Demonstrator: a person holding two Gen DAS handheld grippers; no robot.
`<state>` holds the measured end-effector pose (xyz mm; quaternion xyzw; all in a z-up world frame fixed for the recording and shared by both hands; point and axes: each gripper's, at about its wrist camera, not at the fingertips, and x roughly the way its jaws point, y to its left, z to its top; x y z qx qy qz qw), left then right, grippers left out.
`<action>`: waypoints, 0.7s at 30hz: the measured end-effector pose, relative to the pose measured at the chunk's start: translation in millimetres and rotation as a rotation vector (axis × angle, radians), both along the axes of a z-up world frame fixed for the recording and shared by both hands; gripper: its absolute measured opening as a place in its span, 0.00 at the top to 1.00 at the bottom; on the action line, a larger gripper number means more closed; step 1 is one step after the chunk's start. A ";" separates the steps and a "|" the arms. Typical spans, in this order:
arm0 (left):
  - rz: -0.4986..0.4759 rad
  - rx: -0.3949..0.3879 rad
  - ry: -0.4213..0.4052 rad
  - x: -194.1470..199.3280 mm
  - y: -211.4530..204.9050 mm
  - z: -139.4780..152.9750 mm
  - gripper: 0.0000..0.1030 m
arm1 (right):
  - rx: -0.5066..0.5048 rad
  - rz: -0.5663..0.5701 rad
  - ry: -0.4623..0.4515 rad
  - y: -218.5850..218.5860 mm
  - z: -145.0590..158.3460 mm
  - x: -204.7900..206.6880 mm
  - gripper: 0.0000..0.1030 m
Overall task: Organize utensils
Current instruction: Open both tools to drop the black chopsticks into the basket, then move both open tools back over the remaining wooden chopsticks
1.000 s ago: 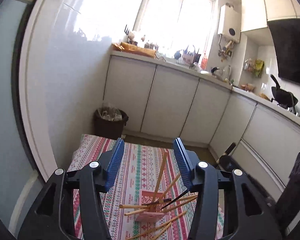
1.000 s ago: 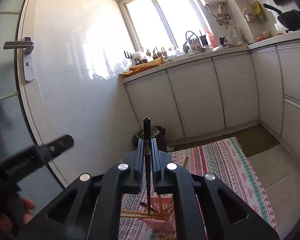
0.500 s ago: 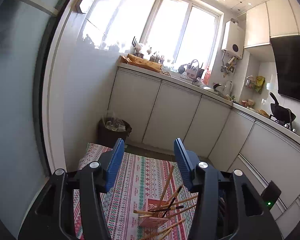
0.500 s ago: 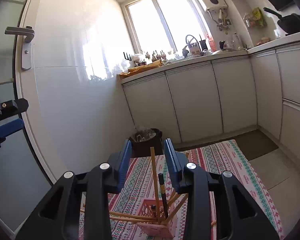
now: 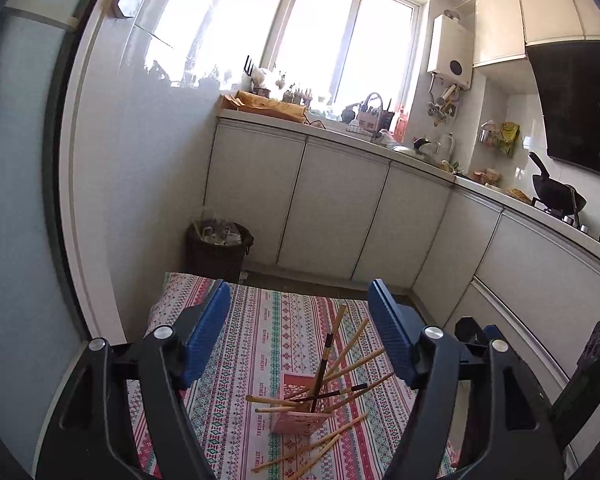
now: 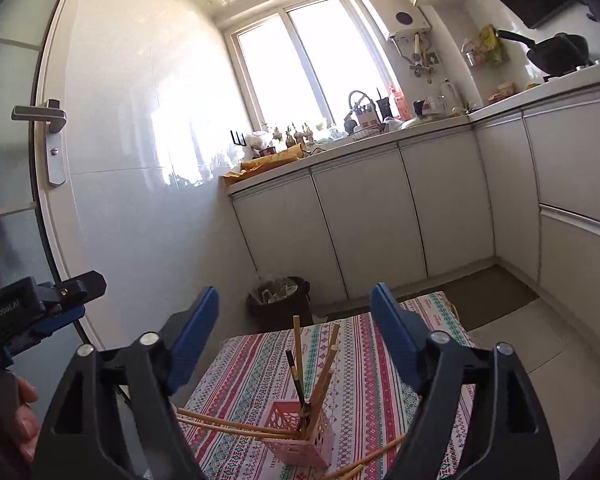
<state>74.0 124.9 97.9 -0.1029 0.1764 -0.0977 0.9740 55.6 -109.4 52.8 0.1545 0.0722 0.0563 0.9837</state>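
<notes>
Change: dark chopstick [image 6: 298, 384] that sat pinched in my right jaws a second ago now stands in the pink holder [image 6: 300, 432].
Tablecloth [image 5: 260, 344]: striped, under everything.
Holder: upright mid-cloth, bamboo chopsticks [image 5: 342, 350] leaning out, two loose ones [image 5: 312, 446] beside it.
Right gripper [image 6: 296, 340]: jaws just opened wide, nothing between them.
Left gripper [image 5: 300, 336]: likewise just widened (empty too).
</notes>
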 end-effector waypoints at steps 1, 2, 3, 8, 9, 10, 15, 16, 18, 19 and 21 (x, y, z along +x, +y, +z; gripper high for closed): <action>0.000 0.006 0.002 -0.9 -1.6 -0.5 0.20 | 0.000 -0.013 -0.006 -2.0 0.8 -3.9 0.11; 0.002 0.010 0.001 -2.6 -3.5 -0.9 0.16 | -0.004 -0.022 -0.005 -3.5 1.6 -6.8 0.08; 0.005 0.012 -0.002 -4.7 -4.7 -1.1 0.10 | -0.005 -0.022 0.000 -5.9 2.4 -8.7 0.07; 0.000 0.072 0.008 -11.1 -19.1 -2.0 0.07 | -0.013 -0.033 0.045 -14.0 4.0 -14.8 0.07; -0.003 0.077 0.009 -12.3 -21.3 -2.5 0.07 | -0.016 -0.034 0.049 -14.6 4.4 -15.6 0.07; -0.006 0.084 0.009 -13.6 -23.5 -2.5 0.07 | -0.020 -0.040 0.052 -15.6 4.7 -17.1 0.07; -0.010 0.122 -0.014 -25.3 -31.8 0.5 0.07 | -0.018 -0.076 0.056 -24.0 5.8 -25.8 0.07; -0.012 0.128 -0.016 -27.9 -33.5 1.2 0.07 | -0.016 -0.077 0.058 -25.7 6.1 -27.1 0.07; -0.014 0.138 -0.016 -31.9 -35.5 1.8 0.07 | -0.012 -0.086 0.057 -27.6 6.8 -30.8 0.07; -0.017 0.146 -0.016 -33.8 -36.5 1.7 0.07 | -0.010 -0.086 0.055 -28.4 7.5 -33.0 0.07; -0.022 0.160 -0.013 -36.7 -39.1 1.9 0.07 | -0.009 -0.090 0.053 -29.7 9.3 -37.6 0.07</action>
